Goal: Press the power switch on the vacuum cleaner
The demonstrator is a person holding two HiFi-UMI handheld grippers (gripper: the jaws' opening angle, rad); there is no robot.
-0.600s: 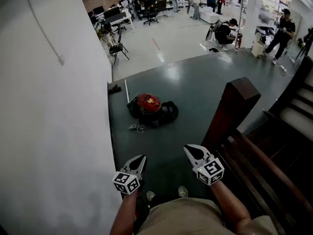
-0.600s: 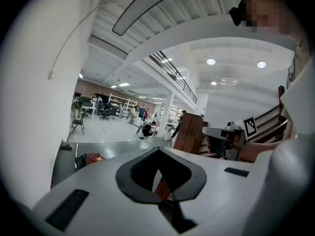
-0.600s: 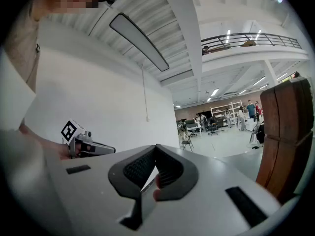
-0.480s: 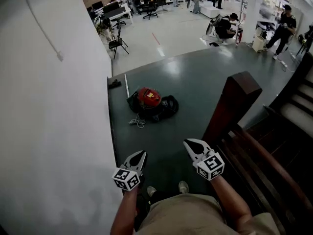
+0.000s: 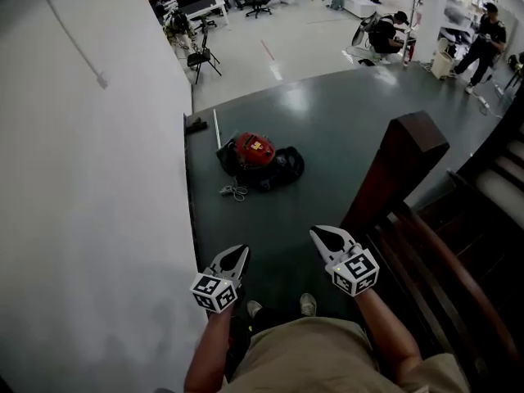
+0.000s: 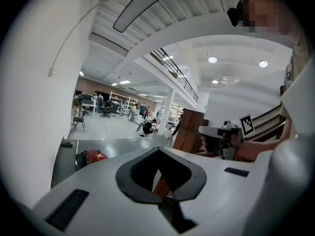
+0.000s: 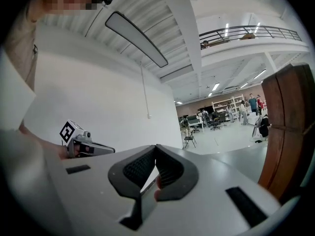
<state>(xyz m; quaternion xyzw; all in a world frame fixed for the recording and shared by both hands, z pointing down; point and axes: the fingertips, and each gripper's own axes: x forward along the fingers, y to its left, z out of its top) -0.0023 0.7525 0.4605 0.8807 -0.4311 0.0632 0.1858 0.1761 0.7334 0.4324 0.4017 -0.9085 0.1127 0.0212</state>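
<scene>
Dark floor (image 5: pixel 344 129), white wall (image 5: pixel 82 178), red vacuum cleaner (image 5: pixel 252 150)

One red vacuum cleaner (image 5: pixel 251 149), one wooden post (image 5: pixel 395 170), one white wall (image 5: pixel 98 187), two tongs (image 5: pixel 238 252) (image 5: pixel 321 233)

A: Vacuum cleaner (image 5: pixel 252 151), look and pose?
B: Canister type. Red domed top, black body, dark hose bundled at its 3 o'clock. Sits flat on the dark floor (image 5: pixel 344 129), 11 o'clock ahead.
A: Switch?
B: Too small to tell. Cord (image 5: pixel 232 191) coiled at its 7 o'clock.
</scene>
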